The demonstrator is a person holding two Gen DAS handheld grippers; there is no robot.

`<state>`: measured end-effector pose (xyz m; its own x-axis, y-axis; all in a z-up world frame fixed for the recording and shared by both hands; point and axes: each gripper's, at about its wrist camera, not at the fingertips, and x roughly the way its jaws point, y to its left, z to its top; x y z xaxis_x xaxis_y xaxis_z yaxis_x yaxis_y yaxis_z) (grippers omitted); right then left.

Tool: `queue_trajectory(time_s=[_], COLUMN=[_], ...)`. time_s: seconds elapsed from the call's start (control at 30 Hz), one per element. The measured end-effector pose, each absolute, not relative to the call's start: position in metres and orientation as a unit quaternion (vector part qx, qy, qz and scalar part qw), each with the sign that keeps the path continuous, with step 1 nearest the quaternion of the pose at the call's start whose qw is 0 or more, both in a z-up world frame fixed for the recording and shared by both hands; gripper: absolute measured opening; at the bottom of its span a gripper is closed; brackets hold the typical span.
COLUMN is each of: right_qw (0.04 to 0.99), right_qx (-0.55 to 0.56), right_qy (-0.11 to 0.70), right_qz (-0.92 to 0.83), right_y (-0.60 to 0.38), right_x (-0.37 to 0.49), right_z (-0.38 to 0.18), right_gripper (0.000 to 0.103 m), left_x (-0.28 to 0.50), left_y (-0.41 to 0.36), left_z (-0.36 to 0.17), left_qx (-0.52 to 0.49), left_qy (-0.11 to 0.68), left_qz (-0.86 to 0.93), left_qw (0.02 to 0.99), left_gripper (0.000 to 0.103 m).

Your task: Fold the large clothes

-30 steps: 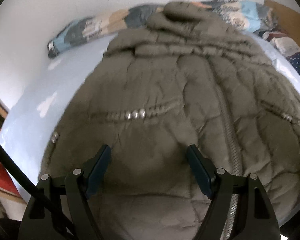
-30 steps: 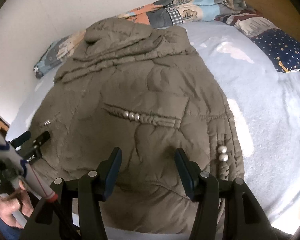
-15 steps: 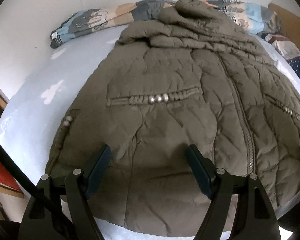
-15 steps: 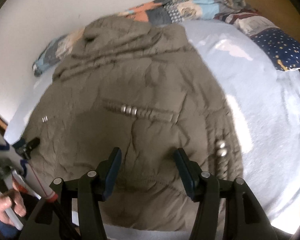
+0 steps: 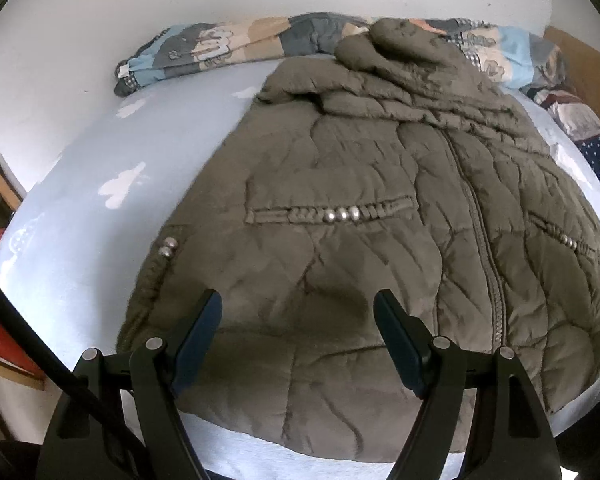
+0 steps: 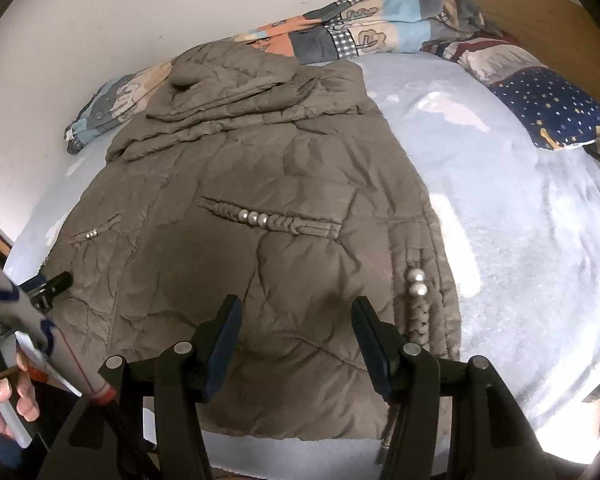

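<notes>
A large olive-brown quilted jacket (image 5: 364, 184) lies flat, front up, on a light blue bed, hood toward the wall and hem toward me; it also shows in the right wrist view (image 6: 260, 200). Its zip runs down the middle and its pockets have silver studs. My left gripper (image 5: 298, 312) is open and empty, above the jacket's left hem area. My right gripper (image 6: 296, 316) is open and empty, above the right hem area. The left gripper's tip shows in the right wrist view (image 6: 54, 284) at the jacket's left edge.
The light blue bed sheet (image 6: 520, 220) extends to the right of the jacket and to its left (image 5: 100, 200). A patchwork quilt (image 6: 360, 28) lies along the wall. A star-print pillow (image 6: 548, 112) is at the right. A wooden headboard (image 6: 540, 12) stands behind.
Both grippers have pulled back from the jacket, so more of its hem and the bed's front edge now show. Both stayed open.
</notes>
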<state>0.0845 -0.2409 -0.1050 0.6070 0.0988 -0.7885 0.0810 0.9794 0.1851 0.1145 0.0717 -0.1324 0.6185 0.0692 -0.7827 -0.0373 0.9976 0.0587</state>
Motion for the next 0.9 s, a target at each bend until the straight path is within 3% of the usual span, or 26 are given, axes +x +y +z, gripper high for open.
queue_trajectory(time_s=[0.37, 0.67, 0.9], right_qw=[0.894, 0.873, 0.862], right_qx=[0.154, 0.249, 0.273], right_qy=[0.421, 0.416, 0.422], right_qz=[-0.021, -0.057, -0.063], right_y=[-0.284, -0.340, -0.345], right_x=[0.066, 0.046, 0.051], right_z=[-0.094, -0.104, -0.115], right_gripper=[0.061, 0.062, 0.063], left_x=[0.099, 0.094, 0.097], left_y=[0.113, 0.193, 0.188], left_z=[-0.101, -0.133, -0.131], left_qx=[-0.006, -0.120, -0.109], left_qy=[0.432, 0.462, 0.437], left_qz=[0.038, 0.084, 0.112], left_qw=[0.901, 0.875, 0.886], left_gripper=[0.077, 0.078, 0.078])
